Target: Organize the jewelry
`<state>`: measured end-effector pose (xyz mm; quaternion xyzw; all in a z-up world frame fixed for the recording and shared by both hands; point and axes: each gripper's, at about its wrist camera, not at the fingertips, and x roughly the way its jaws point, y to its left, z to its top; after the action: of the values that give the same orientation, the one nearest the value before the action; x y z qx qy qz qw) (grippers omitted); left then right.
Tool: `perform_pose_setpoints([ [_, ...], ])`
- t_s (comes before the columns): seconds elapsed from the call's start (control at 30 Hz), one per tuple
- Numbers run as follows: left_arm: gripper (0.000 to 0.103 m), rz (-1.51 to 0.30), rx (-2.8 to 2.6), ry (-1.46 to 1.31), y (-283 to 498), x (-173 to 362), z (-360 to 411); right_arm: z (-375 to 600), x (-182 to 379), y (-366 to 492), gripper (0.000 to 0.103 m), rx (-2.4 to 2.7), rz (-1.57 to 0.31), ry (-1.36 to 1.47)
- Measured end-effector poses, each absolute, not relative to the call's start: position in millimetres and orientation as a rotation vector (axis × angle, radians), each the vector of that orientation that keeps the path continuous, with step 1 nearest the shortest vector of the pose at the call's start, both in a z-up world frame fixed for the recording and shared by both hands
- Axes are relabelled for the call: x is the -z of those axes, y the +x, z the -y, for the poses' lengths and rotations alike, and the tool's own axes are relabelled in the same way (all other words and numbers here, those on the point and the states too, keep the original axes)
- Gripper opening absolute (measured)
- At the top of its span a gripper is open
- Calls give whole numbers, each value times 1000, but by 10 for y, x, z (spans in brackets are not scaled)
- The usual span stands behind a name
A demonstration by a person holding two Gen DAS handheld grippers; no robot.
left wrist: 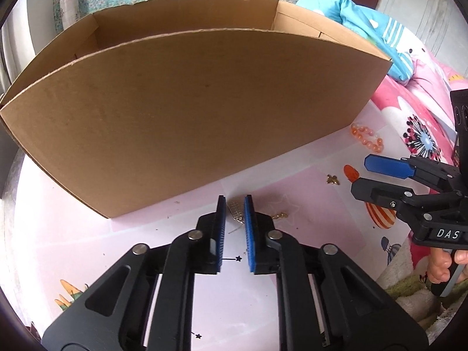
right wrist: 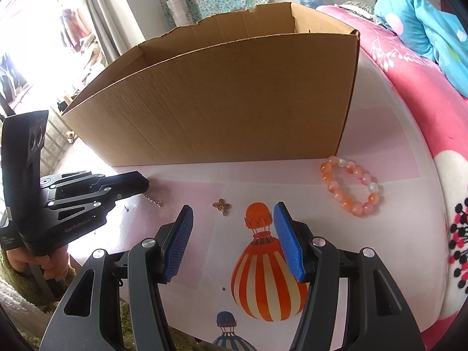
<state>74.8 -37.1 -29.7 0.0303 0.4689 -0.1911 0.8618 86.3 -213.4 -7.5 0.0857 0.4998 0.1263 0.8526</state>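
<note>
Left gripper (left wrist: pixel 235 204): jaws nearly together, a narrow gap between the blue pads, tips down at a gold chain piece (left wrist: pixel 237 213) lying on the table; whether the pads press on it cannot be told. Right gripper (right wrist: pixel 232 212): jaws apart, nothing between them, hovering over a printed orange balloon (right wrist: pixel 264 272). Gold butterfly charm (right wrist: pixel 221 205): on the table between the two grippers. Orange bead bracelet (right wrist: pixel 349 188): on the table at the box's right corner. Cardboard box (right wrist: pixel 222 102): open-topped, standing behind all pieces. Pink tablecloth (right wrist: pixel 380 134).
</note>
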Motion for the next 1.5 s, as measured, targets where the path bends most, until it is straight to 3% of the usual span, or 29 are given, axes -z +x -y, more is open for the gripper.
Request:
perform_pose_setpoints([
  [0.53,6,-988,422,74,739,283,341,2062,36,858,56,-276,-1041,171],
  [0.63,0,-978,432,60,725,287,300,2059,31,853,56,-272,-1039,173],
  [1.2,0,-794,488,-109,507,-120,-71,1997,-31,871,56,-274,-1030,145],
  [1.5,0,-786,486,-100,483,-179,-26,1942,-14,902,56,-250,-1014,92],
])
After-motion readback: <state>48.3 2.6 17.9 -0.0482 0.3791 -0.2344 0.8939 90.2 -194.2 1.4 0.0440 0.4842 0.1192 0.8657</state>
